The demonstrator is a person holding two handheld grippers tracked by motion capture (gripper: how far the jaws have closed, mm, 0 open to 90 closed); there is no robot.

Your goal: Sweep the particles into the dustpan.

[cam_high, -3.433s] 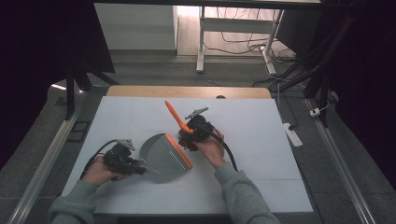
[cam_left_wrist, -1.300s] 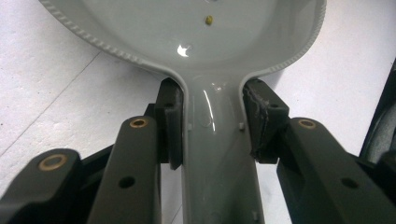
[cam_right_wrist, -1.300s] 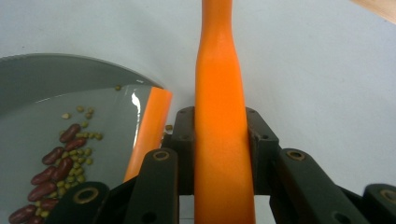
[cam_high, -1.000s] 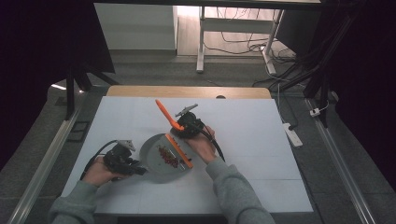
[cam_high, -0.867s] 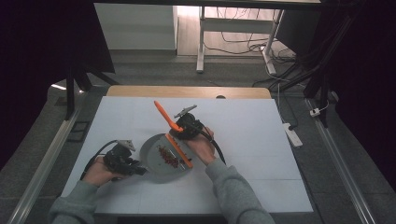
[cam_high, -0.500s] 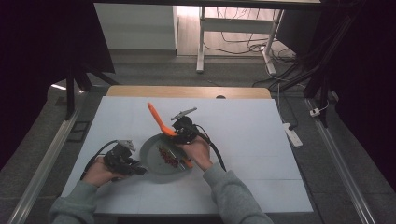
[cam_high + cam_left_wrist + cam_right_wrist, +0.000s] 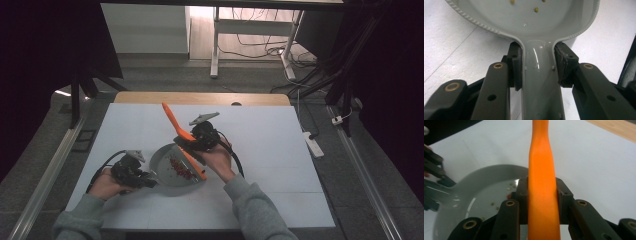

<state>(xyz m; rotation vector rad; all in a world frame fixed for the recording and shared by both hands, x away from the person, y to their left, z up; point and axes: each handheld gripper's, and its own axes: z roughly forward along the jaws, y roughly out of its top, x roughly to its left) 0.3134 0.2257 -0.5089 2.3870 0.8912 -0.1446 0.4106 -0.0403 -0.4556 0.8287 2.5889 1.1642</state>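
Note:
A grey dustpan (image 7: 162, 161) lies on the white table with small red bits (image 7: 178, 168) in its bowl. My left gripper (image 7: 146, 178) is shut on the dustpan's handle (image 7: 537, 80), with a pad pressed on each side. My right gripper (image 7: 196, 139) is shut on the orange handle (image 7: 541, 180) of a brush (image 7: 172, 119). The brush's head (image 7: 192, 162) slants over the pan's right rim. In the right gripper view the pan (image 7: 484, 182) lies behind the handle, with a few specks in it.
The white table top (image 7: 270, 150) spreads to the right and far side, with a wooden strip (image 7: 200, 98) along its back edge. Metal rails run down both sides. A white power strip (image 7: 312, 141) lies on the floor at the right.
My right gripper swept the brush leftward over the pan, then lifted it slightly, so the handle now stands steeper. Red bits now show in the pan. The left gripper kept still.

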